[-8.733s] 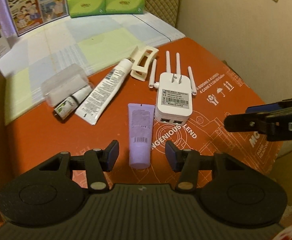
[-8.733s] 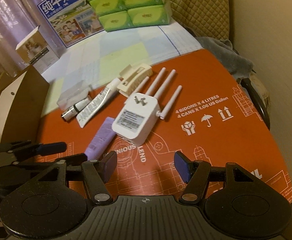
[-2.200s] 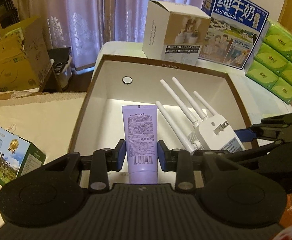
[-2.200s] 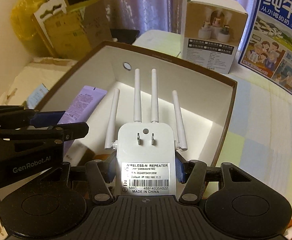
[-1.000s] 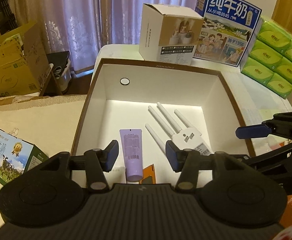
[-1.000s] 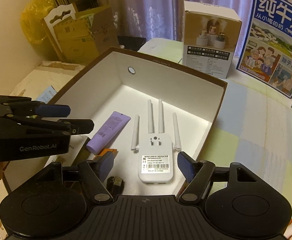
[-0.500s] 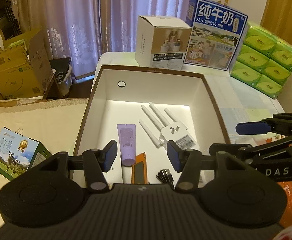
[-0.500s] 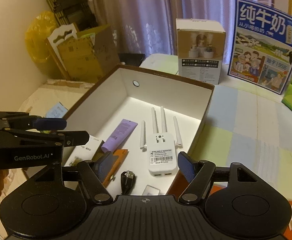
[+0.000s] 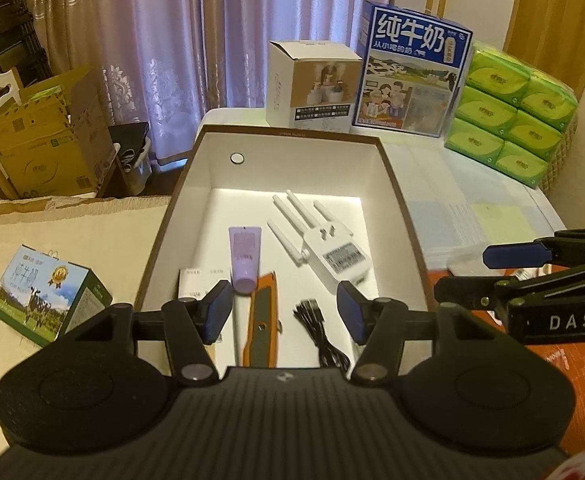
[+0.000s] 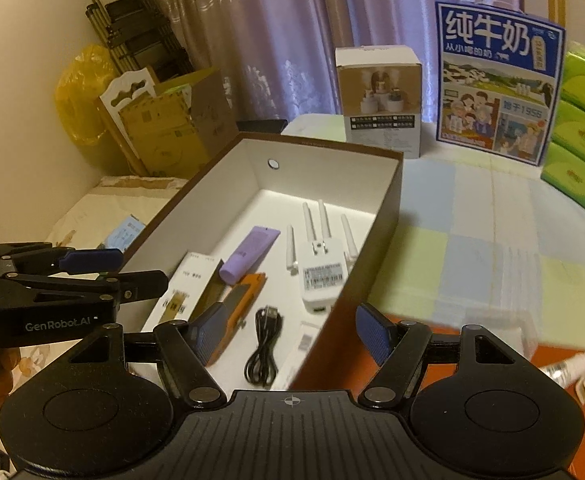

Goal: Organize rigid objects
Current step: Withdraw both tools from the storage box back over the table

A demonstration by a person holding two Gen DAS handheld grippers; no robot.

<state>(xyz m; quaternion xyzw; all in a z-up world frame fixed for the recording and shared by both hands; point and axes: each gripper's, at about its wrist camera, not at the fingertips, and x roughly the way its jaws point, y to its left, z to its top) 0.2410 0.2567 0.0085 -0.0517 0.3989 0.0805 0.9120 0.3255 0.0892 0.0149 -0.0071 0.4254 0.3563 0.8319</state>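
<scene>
An open white box with a brown rim (image 9: 396, 196) holds a purple tube (image 9: 245, 258), a white repeater with antennas (image 9: 336, 254), an orange utility knife (image 9: 260, 320) and a black cable (image 9: 324, 336). My left gripper (image 9: 284, 312) hovers above the box's near end, its jaws opening with nothing between them. My right gripper (image 10: 290, 332) stands open and empty over the box's near right corner (image 10: 332, 344). Tube (image 10: 248, 254) and repeater (image 10: 320, 272) lie side by side.
A blue milk carton (image 9: 412, 80), a white product box (image 9: 312, 84) and green tissue packs (image 9: 512, 112) stand behind the box. Cardboard boxes (image 9: 36, 148) sit at the left. A clear case (image 10: 500, 324) and a small tube (image 10: 568, 368) lie right of the box.
Both grippers let go of the tube and the repeater, which now lie in the box. Both have drawn back and up, and the left jaws have widened.
</scene>
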